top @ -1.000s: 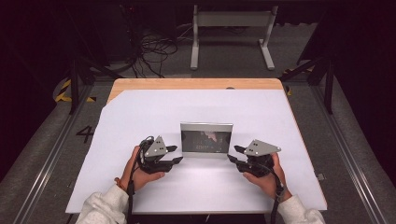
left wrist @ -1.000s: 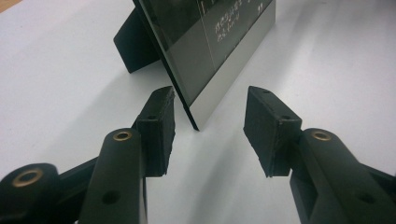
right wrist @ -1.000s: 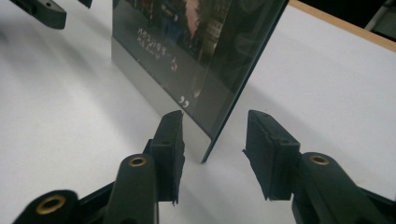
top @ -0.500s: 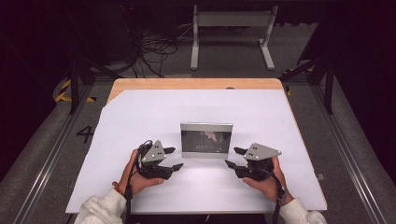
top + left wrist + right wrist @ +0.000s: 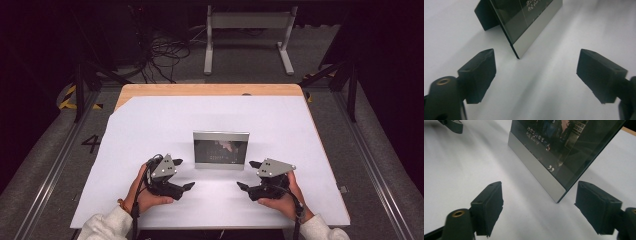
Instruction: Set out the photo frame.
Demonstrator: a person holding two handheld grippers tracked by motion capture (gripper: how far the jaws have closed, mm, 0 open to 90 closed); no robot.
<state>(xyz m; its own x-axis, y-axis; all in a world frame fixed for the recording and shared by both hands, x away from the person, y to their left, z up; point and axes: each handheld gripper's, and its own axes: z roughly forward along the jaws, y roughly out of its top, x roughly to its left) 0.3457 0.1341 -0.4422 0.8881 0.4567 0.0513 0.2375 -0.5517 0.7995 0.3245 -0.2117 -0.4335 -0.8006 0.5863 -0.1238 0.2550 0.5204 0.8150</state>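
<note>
A picture frame (image 5: 221, 149) stands upright near the middle of the white table (image 5: 150, 125), its dark glass front with a silver strip along the bottom facing the person. In the high view the left gripper (image 5: 182, 174) sits just below and to the left of the frame, held in the person's left hand (image 5: 145, 195), and the right gripper (image 5: 248, 175) sits just below and to the right of it, held in the right hand (image 5: 282, 200); the two point inward toward each other across a bare patch of table in front of the frame. Both are released: their jaws have just been opening and now stand wide apart with nothing between them but the table surface. In the left gripper view the frame's near corner (image 5: 517, 53) rests on the table a little ahead of the black jaws, clear of both, and a dark stand (image 5: 485, 13) props it up from behind. In the right gripper view the frame's other lower corner (image 5: 557, 197) lies ahead of the gap between the jaws, close to the right-hand one but apart from it, and white lettering shows on the glass. A tip of the left gripper (image 5: 454, 125) shows at the top left of that view. Each hand rests low, near the table's front edge.
</note>
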